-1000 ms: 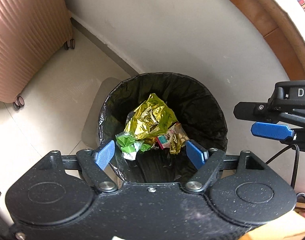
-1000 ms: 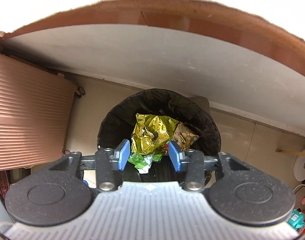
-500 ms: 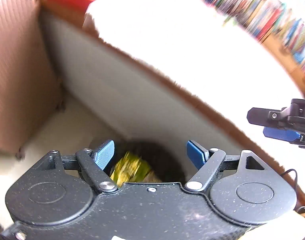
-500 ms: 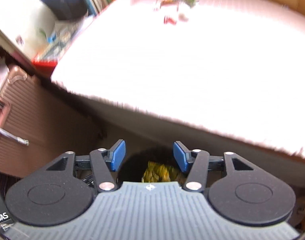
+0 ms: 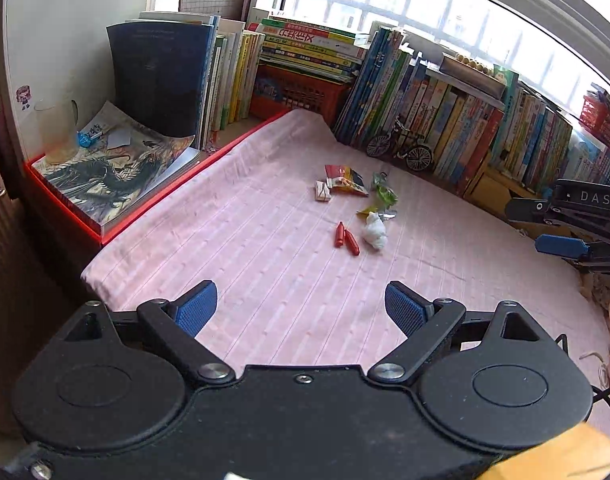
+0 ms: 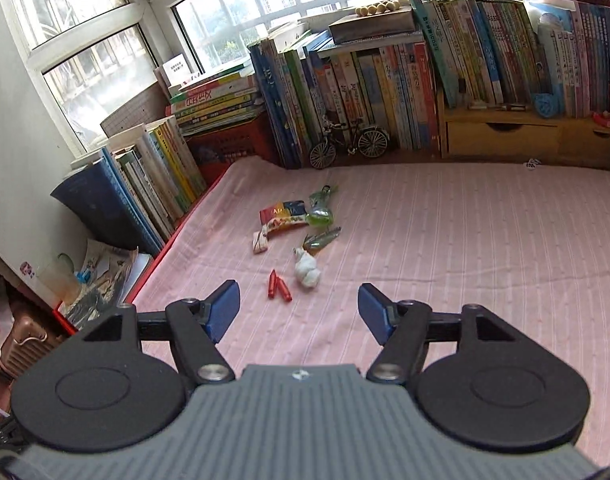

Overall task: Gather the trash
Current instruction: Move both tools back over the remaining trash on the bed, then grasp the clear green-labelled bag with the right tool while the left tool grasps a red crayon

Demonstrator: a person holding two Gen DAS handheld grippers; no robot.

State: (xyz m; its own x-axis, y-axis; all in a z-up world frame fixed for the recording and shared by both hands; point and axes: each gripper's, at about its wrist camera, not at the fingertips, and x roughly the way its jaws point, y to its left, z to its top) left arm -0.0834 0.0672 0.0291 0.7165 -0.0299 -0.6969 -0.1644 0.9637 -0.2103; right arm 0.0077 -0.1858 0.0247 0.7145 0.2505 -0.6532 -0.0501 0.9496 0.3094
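Trash lay mid-frame on the pink-clothed tabletop (image 6: 465,240).
Left to right: a small white packet (image 6: 259,242), red wrappers (image 6: 278,285), a crumpled tissue (image 6: 307,271), green wrappers (image 6: 320,216), their print illegible. Left tongs (image 5: 301,306) and right tongs (image 6: 299,316) hung wide apart, released, holding nothing; the right tongs were cut off at the left view's right edge.

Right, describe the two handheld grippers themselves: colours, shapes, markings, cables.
The left gripper has a matte black body, two round raised discs, silver pivot screws and blue ribbed finger pads. The right gripper has the same black linkage and blue pads, but a grey ribbed centre plate; its side, seen from the left camera, reads "DAS" in white. A thin black cable trails at the lower right.
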